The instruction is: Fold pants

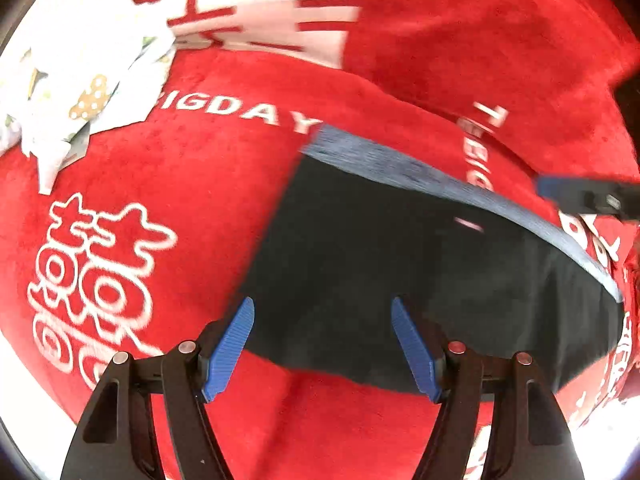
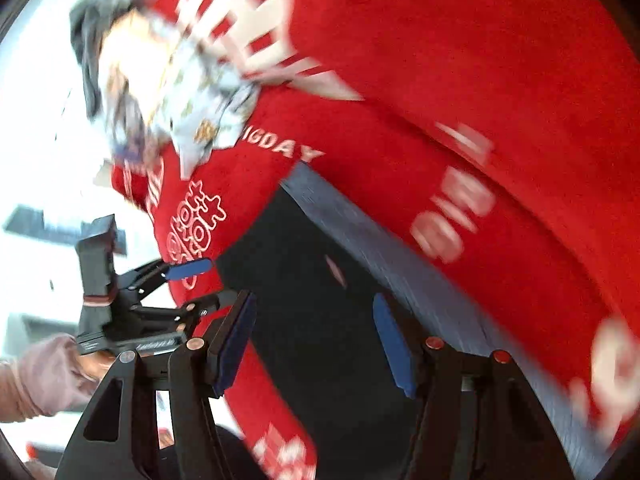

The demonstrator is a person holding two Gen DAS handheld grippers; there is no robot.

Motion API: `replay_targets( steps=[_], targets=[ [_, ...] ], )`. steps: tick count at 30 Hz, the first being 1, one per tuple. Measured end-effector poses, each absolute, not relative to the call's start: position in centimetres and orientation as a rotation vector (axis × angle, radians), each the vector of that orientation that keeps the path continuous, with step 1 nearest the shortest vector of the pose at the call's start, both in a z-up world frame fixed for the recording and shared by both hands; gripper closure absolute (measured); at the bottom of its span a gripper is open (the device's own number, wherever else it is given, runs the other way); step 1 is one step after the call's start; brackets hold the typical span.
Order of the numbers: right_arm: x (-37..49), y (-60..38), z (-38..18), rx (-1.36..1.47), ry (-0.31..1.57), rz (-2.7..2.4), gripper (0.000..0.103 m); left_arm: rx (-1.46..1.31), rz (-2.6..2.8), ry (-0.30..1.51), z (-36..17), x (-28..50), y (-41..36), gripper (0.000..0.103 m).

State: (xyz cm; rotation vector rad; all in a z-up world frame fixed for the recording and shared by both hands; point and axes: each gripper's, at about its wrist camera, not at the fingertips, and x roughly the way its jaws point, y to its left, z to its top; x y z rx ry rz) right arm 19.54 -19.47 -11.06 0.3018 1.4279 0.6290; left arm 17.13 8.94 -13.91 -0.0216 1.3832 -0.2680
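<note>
Folded black pants (image 1: 400, 264) with a grey-blue waistband (image 1: 440, 184) lie flat on a red blanket (image 1: 192, 184) with white print. My left gripper (image 1: 322, 312) is open and empty, just above the pants' near left edge. In the right wrist view the pants (image 2: 312, 280) and waistband (image 2: 400, 260) show blurred. My right gripper (image 2: 314, 312) is open and empty above them. The left gripper (image 2: 188, 268) shows there at the left, held by a hand. The right gripper's fingertips (image 1: 560, 190) show at the right edge of the left wrist view.
A crumpled white patterned garment (image 1: 80, 80) lies on the blanket at the far left; it also shows in the right wrist view (image 2: 180, 92). A red and white striped cloth (image 1: 272, 8) lies at the back. A red pillow (image 1: 500, 60) rises at the back right.
</note>
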Motion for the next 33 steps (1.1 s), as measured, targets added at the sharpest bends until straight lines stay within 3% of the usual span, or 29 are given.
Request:
replay_targets(
  steps=[4,10,11,12,13,14,15,21,25,28,33],
  targets=[
    [25.1,-12.7,-15.2,0.093,1.489,0.677,0.038,-0.087,-0.35,1.402,-16.3,18.4,10.5,0.03],
    [28.7,-8.9,-19.1,0.012,1.571,0.672,0.039,-0.155,-0.476,1.407,-18.1,18.6,11.2,0.03],
    [29.1,-8.7,-19.6,0.029,1.595,0.677,0.047,-0.157,-0.482,1.399,-18.1,18.5,11.2,0.03],
    [29.3,-8.5,-20.0,0.042,1.615,0.688,0.072,-0.161,-0.486,1.395,-18.1,18.5,11.2,0.03],
    [29.4,-8.3,-20.3,0.039,1.632,0.691,0.085,-0.171,-0.492,1.392,-18.1,18.5,11.4,0.03],
    [29.4,-8.1,-20.4,0.021,1.644,0.686,0.095,-0.186,-0.495,1.391,-18.1,18.4,11.5,0.03],
    [29.2,-8.0,-20.2,0.014,1.645,0.704,0.096,-0.203,-0.499,1.395,-18.0,18.4,11.7,0.03],
    [28.5,-6.7,-16.5,0.043,1.607,0.841,0.097,-0.178,-0.501,1.392,-16.6,17.0,12.3,0.03],
    [29.4,-6.0,-19.0,-0.034,1.622,0.712,0.097,-0.144,-0.426,1.405,-16.8,16.8,12.6,0.03],
    [29.3,-6.1,-22.4,-0.009,1.674,0.612,0.089,-0.178,-0.384,1.379,-15.7,17.5,12.9,0.03],
    [27.8,-9.8,-19.4,0.144,1.592,0.492,0.083,-0.141,-0.414,1.321,-13.4,19.1,10.3,0.03]
  ],
)
